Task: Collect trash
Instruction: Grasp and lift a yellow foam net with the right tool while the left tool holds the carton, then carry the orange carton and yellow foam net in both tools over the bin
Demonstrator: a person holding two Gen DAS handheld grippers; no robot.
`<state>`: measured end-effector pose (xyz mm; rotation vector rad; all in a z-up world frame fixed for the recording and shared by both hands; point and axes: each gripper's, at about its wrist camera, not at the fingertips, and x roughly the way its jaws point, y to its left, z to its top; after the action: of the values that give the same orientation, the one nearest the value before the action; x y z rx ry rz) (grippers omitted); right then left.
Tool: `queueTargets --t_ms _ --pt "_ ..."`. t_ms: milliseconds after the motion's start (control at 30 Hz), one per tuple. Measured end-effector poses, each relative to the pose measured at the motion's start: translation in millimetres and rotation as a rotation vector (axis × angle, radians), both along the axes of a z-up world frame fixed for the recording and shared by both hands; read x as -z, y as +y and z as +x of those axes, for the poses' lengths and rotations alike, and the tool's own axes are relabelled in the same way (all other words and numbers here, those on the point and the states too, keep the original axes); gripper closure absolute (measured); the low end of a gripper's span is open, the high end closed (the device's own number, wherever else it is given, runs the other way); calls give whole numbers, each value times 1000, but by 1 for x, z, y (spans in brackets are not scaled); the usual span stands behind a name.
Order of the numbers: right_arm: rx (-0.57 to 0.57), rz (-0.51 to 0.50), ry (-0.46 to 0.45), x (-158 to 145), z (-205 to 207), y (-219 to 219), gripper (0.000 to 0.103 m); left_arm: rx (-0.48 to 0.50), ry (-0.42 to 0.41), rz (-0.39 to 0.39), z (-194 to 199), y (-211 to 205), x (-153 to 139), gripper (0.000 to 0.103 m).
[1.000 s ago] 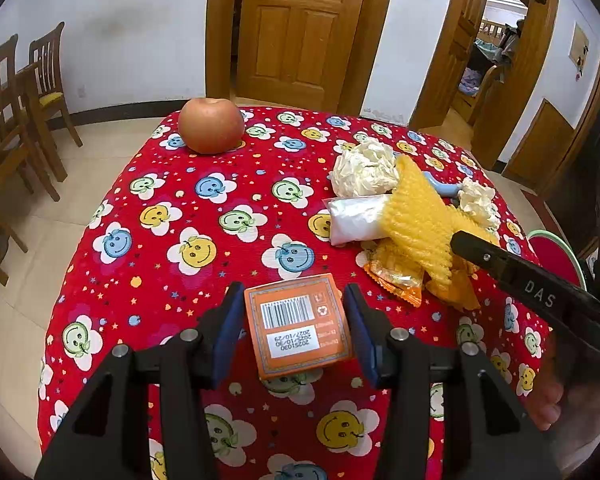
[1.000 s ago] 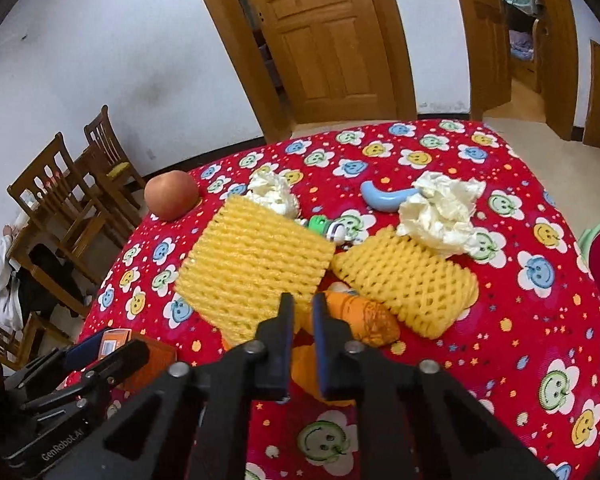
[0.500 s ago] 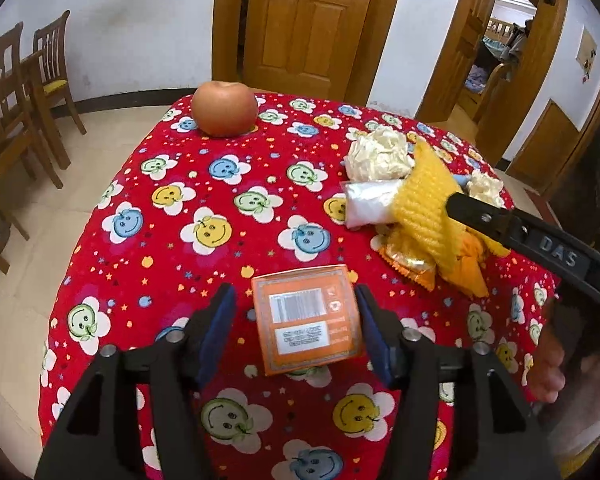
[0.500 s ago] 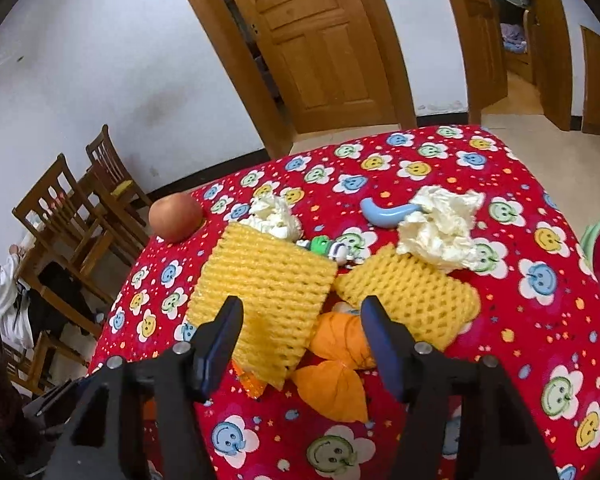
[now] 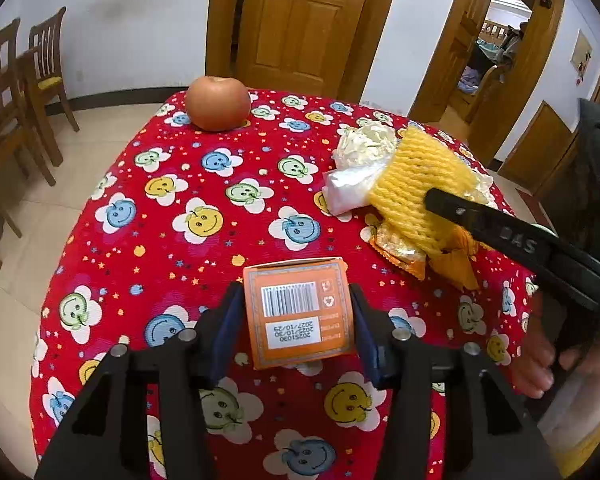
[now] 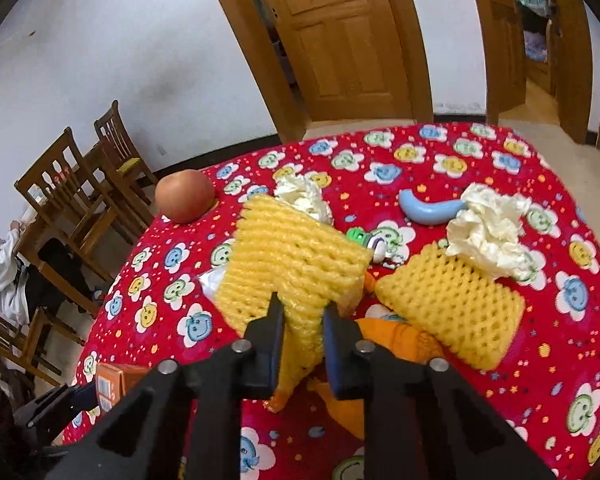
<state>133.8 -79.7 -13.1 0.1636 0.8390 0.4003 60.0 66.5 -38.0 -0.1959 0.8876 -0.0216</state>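
Left gripper (image 5: 296, 320): jaws closing on the orange box (image 5: 298, 312), pads at its two sides. Right gripper (image 6: 302, 320): jaws pinching the near corner of a yellow foam net (image 6: 292, 264), which lifts off the table (image 6: 480, 152). Collection is at an early stage. The second net (image 6: 452, 300), two tissue wads (image 6: 488, 228), orange wrappers (image 6: 396, 340) and a clear bag (image 5: 348, 192) remain on the cloth. No bin is identifiable.

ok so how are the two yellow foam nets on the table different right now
The left foam net is pinched at its near edge by the right gripper, while the right foam net lies free on the tablecloth. The left one bunches up at the pinch; the right one lies flat with crumpled tissue overlapping its far edge. Both are yellow mesh fruit sleeves.
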Motion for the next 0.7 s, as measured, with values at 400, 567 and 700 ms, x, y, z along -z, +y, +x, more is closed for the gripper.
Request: queueTargets --t_ms 400,567,700 --pt "38 72 -101 -42 -41 -44 89 36 -57 -37 -10 -15 -27 51" --pt "79 76 -109 -51 -55 -67 88 77 -74 -42 -8 -34 -40 51" --pt "134 69 -124 -57 -71 -96 88 126 -84 -52 -4 -55 -49 51"
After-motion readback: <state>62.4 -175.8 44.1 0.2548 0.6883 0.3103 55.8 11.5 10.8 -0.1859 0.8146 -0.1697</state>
